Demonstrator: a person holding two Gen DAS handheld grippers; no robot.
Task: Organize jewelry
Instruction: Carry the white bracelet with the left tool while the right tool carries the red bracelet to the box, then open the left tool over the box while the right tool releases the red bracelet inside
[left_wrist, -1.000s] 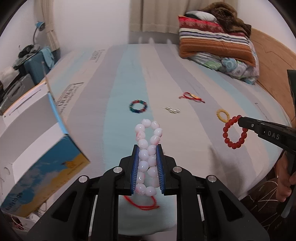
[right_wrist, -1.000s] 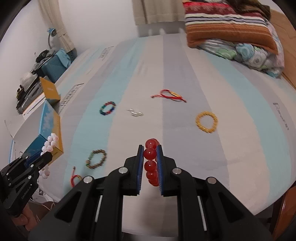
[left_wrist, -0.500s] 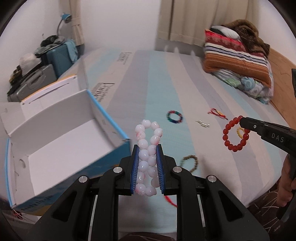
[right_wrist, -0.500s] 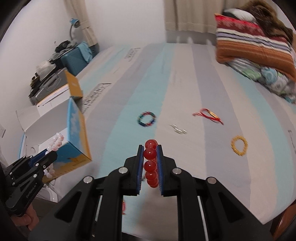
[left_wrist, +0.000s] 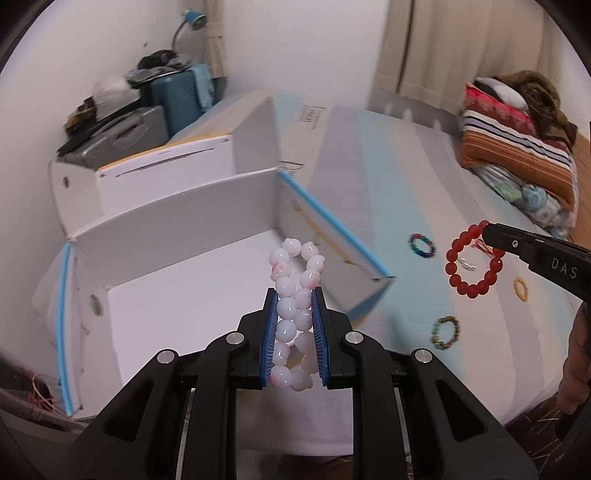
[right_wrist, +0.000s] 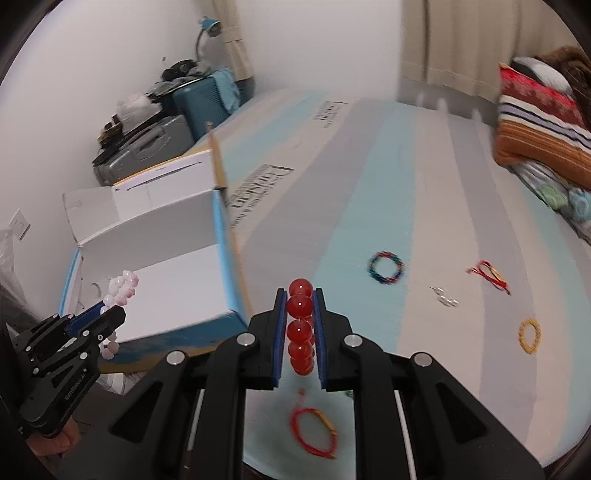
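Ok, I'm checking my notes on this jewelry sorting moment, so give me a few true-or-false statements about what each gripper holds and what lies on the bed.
1. The left gripper clamps a pale pink bead bracelet. True.
2. The right gripper is open. False: it is shut on a red bead bracelet.
3. The open white cardboard box already holds jewelry. False: no jewelry shows inside.
4. A yellow bead bracelet lies on the striped bed cover. True.

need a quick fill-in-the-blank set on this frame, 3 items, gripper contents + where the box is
1. The left gripper is shut on a bracelet of ____ beads.
2. The right gripper is shut on a bracelet of ____ beads.
3. The open white box lies below the ____ gripper, at the bed's edge.

Missing words: pink; red; left
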